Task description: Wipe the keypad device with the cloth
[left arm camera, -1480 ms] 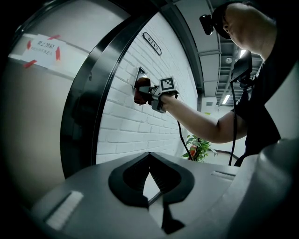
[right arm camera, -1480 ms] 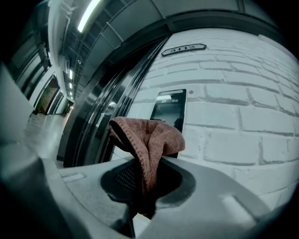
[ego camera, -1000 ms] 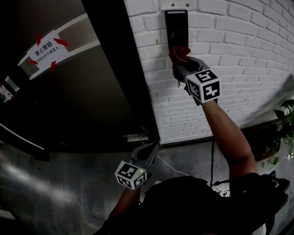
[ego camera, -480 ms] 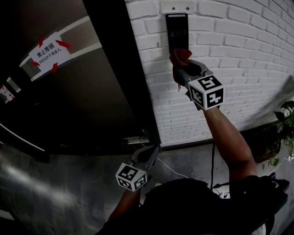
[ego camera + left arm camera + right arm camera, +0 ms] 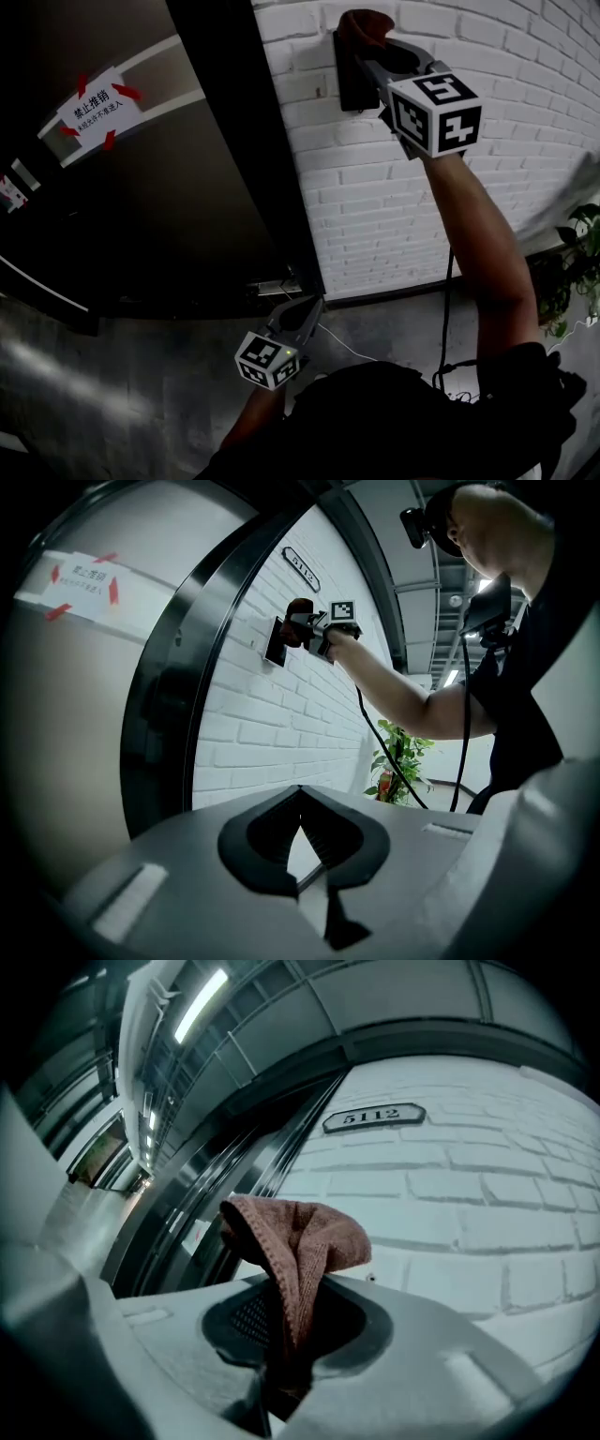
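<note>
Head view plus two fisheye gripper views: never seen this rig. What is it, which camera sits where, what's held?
No robot: a person holds two handheld two-jaw grippers; the marker cubes are part of them. Head view: camera on the person's head, looking down. Each gripper view looks along that gripper's jaws. The right gripper is shut on a reddish cloth, held up at the keypad device on the white brick wall. The left gripper hangs low, jaws together, empty.
</note>
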A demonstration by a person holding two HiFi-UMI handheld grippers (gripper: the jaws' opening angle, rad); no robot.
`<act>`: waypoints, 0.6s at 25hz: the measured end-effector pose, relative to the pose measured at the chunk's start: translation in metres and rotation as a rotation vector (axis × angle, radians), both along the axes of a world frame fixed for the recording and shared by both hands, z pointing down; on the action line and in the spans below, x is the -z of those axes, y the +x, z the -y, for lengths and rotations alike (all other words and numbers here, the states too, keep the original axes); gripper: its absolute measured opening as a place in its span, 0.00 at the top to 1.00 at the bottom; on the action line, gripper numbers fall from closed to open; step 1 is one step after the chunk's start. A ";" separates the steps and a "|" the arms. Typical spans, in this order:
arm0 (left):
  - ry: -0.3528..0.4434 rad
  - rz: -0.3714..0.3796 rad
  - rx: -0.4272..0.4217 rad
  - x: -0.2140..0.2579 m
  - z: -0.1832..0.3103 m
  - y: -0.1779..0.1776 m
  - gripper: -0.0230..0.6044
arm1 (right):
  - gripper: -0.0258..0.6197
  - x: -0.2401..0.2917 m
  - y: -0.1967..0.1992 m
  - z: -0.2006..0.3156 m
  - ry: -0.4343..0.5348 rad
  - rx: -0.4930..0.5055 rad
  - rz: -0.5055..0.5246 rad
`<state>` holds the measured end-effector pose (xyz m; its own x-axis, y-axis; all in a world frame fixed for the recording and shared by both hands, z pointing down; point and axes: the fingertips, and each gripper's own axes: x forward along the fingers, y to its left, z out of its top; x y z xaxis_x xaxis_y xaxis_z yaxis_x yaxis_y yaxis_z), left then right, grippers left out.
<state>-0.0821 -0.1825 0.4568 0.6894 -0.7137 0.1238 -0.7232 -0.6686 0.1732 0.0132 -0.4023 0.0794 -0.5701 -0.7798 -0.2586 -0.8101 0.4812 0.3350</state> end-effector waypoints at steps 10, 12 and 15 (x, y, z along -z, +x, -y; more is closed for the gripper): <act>0.005 -0.011 0.026 0.000 0.003 -0.008 0.94 | 0.87 0.032 0.001 0.026 0.036 -0.073 -0.026; 0.001 -0.013 0.026 -0.001 0.003 -0.008 0.94 | 0.87 0.031 0.001 0.029 0.044 -0.076 -0.028; -0.001 -0.013 0.029 -0.002 0.005 -0.008 0.94 | 0.87 0.027 0.001 0.028 0.058 -0.083 -0.037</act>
